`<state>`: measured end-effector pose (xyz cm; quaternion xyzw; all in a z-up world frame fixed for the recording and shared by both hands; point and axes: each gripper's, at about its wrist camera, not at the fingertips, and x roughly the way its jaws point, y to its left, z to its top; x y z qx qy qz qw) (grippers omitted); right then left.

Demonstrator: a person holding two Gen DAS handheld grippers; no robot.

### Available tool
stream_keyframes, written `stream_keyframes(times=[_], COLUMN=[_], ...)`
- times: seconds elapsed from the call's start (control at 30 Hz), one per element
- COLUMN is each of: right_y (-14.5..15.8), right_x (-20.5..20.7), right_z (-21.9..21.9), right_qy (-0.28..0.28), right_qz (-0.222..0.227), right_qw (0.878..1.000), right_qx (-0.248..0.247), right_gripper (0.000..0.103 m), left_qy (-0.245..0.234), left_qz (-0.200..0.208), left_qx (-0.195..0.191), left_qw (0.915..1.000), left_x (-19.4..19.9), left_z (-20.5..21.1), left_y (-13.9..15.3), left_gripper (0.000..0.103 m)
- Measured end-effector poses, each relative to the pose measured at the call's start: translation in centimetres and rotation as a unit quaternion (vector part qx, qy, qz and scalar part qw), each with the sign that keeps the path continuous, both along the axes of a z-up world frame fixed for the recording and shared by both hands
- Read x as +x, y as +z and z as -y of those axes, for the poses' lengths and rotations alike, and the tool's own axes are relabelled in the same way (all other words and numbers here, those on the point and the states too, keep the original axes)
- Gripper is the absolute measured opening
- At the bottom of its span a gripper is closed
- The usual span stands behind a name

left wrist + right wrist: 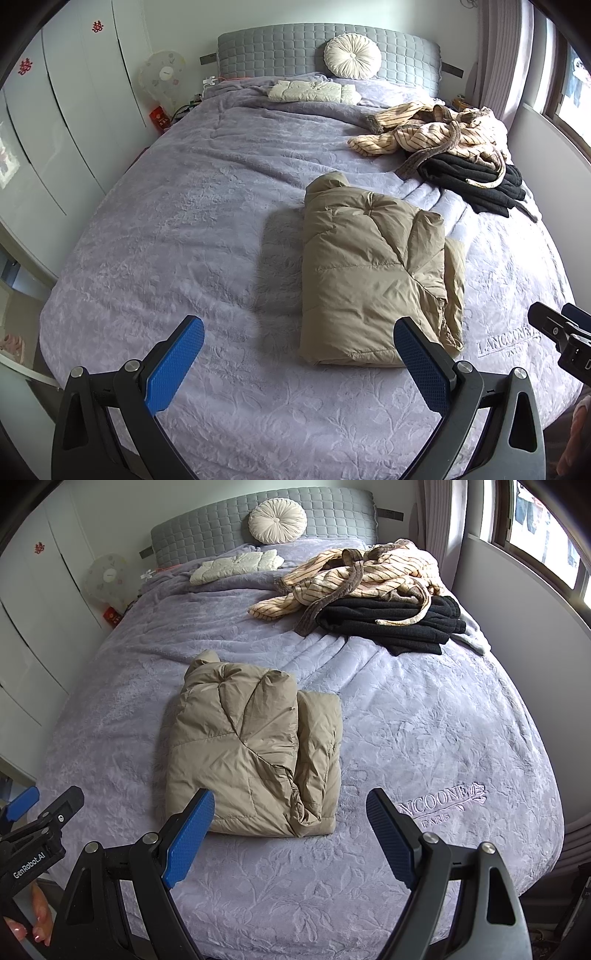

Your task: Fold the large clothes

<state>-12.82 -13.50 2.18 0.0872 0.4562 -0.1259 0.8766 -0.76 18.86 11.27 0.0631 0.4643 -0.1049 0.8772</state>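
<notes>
Both grippers, left gripper and right gripper, spread wide, empty (tan jacket looks folded), best reaching next for the striped robe.

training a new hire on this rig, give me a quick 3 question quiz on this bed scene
1. True or false: the left gripper is shut on the tan jacket.
2. Which garment lies on top of the black clothes? A) white jacket B) striped robe C) tan jacket
3. Fill in: the round cushion leans on the ____.

Key:
1. False. Both the left and the right gripper are open, holding nothing.
2. B, the striped robe.
3. headboard.
</notes>
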Motion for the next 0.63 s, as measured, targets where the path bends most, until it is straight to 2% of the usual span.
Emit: stream_keyframes(times=[0.63], right_y=[-0.22], right_x=[-0.07], right_z=[-0.15], right_qy=[0.003], right_qz=[-0.002], right_qw=[1.000], right_qx=[0.002], right_gripper=[0.086], left_qy=[-0.013], left_qz=[-0.001], left_qx=[-0.004], left_qw=[0.9999], left_x=[0.55], left_z=[0.23], left_y=[0.45], left_gripper=[0.103])
